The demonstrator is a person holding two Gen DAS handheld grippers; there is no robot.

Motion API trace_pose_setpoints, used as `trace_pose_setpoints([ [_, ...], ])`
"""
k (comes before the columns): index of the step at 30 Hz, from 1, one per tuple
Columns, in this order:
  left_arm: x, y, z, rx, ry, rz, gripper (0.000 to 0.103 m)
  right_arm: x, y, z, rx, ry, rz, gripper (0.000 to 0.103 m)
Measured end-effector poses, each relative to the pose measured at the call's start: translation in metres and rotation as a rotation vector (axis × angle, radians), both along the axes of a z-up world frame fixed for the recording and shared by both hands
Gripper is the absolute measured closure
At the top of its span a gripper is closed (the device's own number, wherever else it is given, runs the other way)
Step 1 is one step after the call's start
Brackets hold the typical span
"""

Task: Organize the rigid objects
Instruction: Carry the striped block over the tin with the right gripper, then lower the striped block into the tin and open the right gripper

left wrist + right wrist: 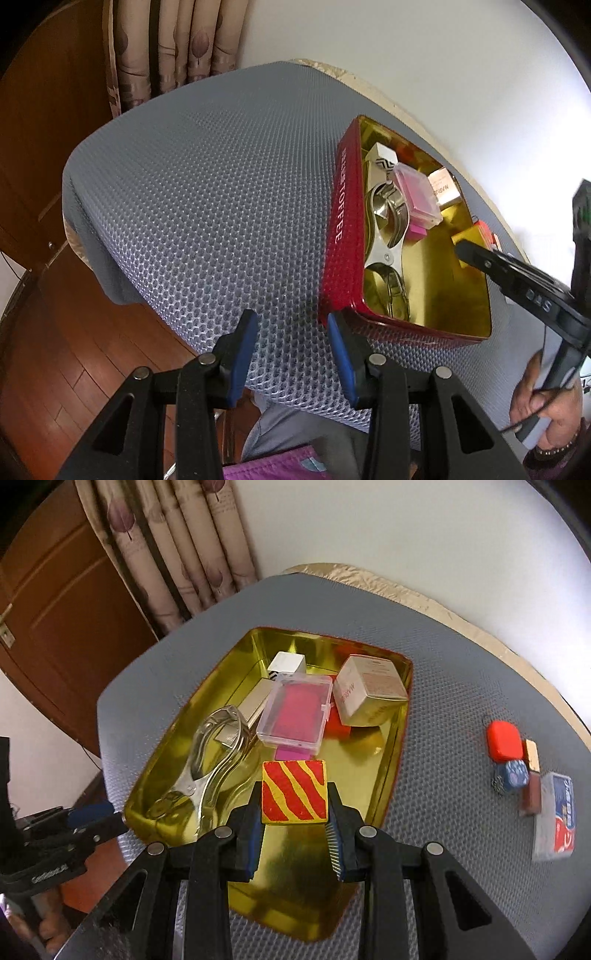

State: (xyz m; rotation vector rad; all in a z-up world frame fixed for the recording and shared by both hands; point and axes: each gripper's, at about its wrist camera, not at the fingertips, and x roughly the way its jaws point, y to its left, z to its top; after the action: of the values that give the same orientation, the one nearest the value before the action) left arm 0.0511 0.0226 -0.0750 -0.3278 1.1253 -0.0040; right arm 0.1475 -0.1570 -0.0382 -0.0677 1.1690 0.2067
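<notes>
Red-and-yellow striped block (294, 792) clamped between the blue pads of the right gripper (295, 812), carried above the near, bare part of the gold floor of the open red tin (402, 716). Step in hand, judged from that: dropping one more piece into the tin. Inside already: metal tool (210, 753) along the left wall, clear case with pink insert (297, 712) in the middle, beige carton (369, 688) tilted against the far right corner, small white box (288, 662) at the back, red piece (338, 720) half hidden under the case and carton.

Left gripper (291, 350) empty, jaws parted narrowly with nothing between them, hovering over the grey mesh mat (192, 192) just beside the tin's near left corner; right tongs visible there reaching in over the tin's right side.

Outside on the mat, well apart to the right of the tin: red rounded piece (504, 740), blue piece (515, 775), small tan block (532, 755), brownish block (530, 794), blue-and-red packet (556, 816).

Next move, as a judgement: lower over the bare gold floor in front of the clear case, set down flat, open, lift straight out. Needs clearance from the tool's handles on the left and the tin's rim. Afterwards, back to the cluster on the right.
</notes>
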Motion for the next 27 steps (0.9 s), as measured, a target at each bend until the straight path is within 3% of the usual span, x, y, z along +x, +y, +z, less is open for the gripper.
trace_pose_setpoints([
  [11, 0.005, 0.001, -0.009, -0.024, 0.036, -0.001, 0.063, 0.007, 0.009, -0.03, -0.095, 0.021, 0.024, 0.075],
  [19, 0.004, -0.001, -0.008, -0.008, 0.038, -0.009, 0.063, 0.01, 0.0, -0.023, -0.032, -0.027, -0.017, 0.073],
  [20, 0.004, 0.0, -0.008, -0.007, 0.038, -0.008, 0.063, 0.007, -0.003, -0.018, -0.017, -0.049, -0.031, 0.07],
  [24, 0.005, 0.001, -0.008, -0.011, 0.039, -0.007, 0.063, -0.024, -0.04, 0.005, 0.057, -0.166, -0.172, 0.04],
  [27, 0.004, 0.001, -0.008, -0.009, 0.036, -0.005, 0.063, -0.059, -0.081, 0.013, 0.069, -0.224, -0.299, 0.04],
])
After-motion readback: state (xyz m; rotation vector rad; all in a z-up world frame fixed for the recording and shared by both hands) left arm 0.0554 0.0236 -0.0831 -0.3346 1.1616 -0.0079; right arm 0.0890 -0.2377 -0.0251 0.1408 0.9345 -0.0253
